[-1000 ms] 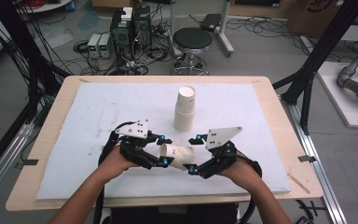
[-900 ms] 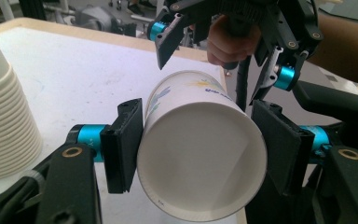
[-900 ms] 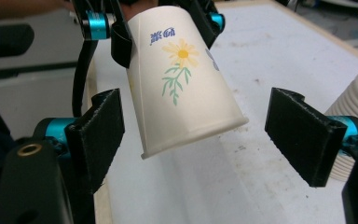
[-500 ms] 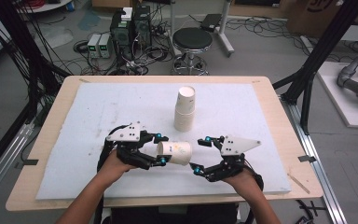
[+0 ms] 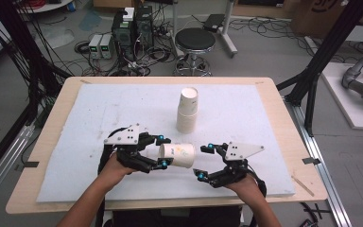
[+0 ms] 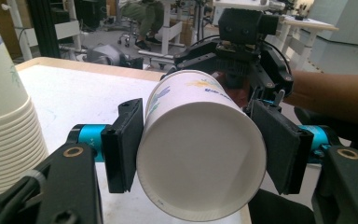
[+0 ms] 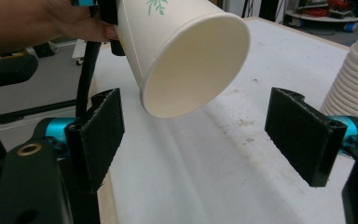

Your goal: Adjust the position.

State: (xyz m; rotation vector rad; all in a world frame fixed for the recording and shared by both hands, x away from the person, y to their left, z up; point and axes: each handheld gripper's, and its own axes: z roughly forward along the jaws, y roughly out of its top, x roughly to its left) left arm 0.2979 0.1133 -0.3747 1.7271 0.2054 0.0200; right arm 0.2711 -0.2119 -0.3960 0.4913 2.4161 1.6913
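Note:
A white paper cup (image 5: pixel 178 155) with a green leaf print lies on its side in the air, and my left gripper (image 5: pixel 164 151) is shut on it near its base. In the left gripper view the two black pads (image 6: pixel 123 144) press on the cup's (image 6: pixel 200 154) sides, with its base toward the camera. The cup's open mouth (image 7: pixel 193 70) faces my right gripper (image 7: pixel 200 135), which stands open just short of the rim with nothing between its jaws. In the high view the right gripper (image 5: pixel 202 161) sits to the right of the cup, low over the mat.
A tall stack of paper cups (image 5: pixel 187 111) stands upright mid-table, beyond both grippers, and shows as a cup stack (image 6: pixel 4 126) and a cup stack (image 7: pixel 354 79). A white foam mat (image 5: pixel 99 109) covers the wooden table (image 5: pixel 52 123). A stool (image 5: pixel 195 42) and floor electronics lie behind.
My right gripper has drawn back from the cup, to the right and lower toward the mat. The left gripper has kept the cup in about the same place.

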